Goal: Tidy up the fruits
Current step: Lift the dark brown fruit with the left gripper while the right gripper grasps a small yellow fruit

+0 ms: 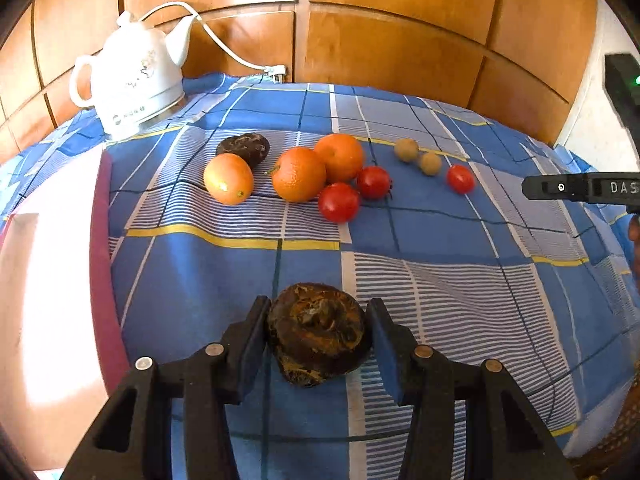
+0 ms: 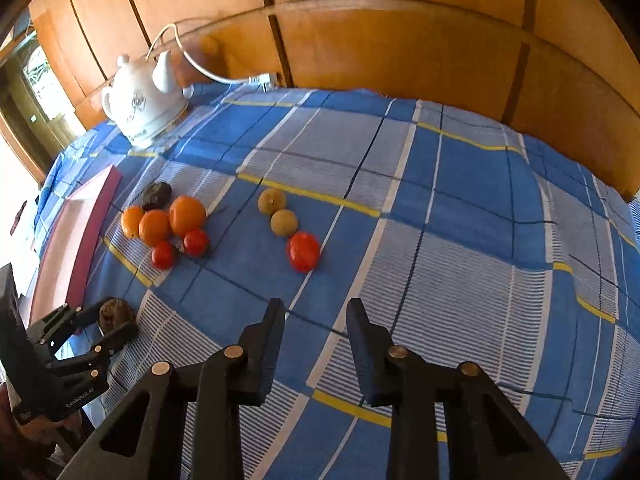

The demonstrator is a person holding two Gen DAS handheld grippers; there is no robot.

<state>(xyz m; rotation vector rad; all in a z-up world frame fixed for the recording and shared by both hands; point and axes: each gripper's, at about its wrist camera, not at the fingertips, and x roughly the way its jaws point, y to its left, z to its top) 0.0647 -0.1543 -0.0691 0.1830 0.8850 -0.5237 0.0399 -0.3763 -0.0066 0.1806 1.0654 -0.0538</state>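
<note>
One dark, wrinkled fruit [image 1: 318, 334] lay between the fingers of the left gripper [image 1: 318, 340], near the front of the table. The left finger seemed to touch it, but a small gap showed at the right finger, so I cannot tell if the tongs really gripped it. Probably it was placed apart from the others so that it could go to its own kind, a second dark fruit [image 1: 244, 148] lying well away, just behind the pale orange [image 1: 229, 179]. Beside that one, two deeper oranges [image 1: 299, 175] touched each other, with two red tomatoes [image 1: 339, 202] just in front. Two small brown fruits [image 2: 272, 201] and a third tomato [image 2: 304, 251] lay in their own short row. The right gripper [image 2: 316, 340] hung open and empty above the blue checked cloth [image 2: 460, 200]. A white kettle [image 1: 132, 80] stood at the far corner, and a pink tray [image 2: 86, 240] lay at the left edge.
</note>
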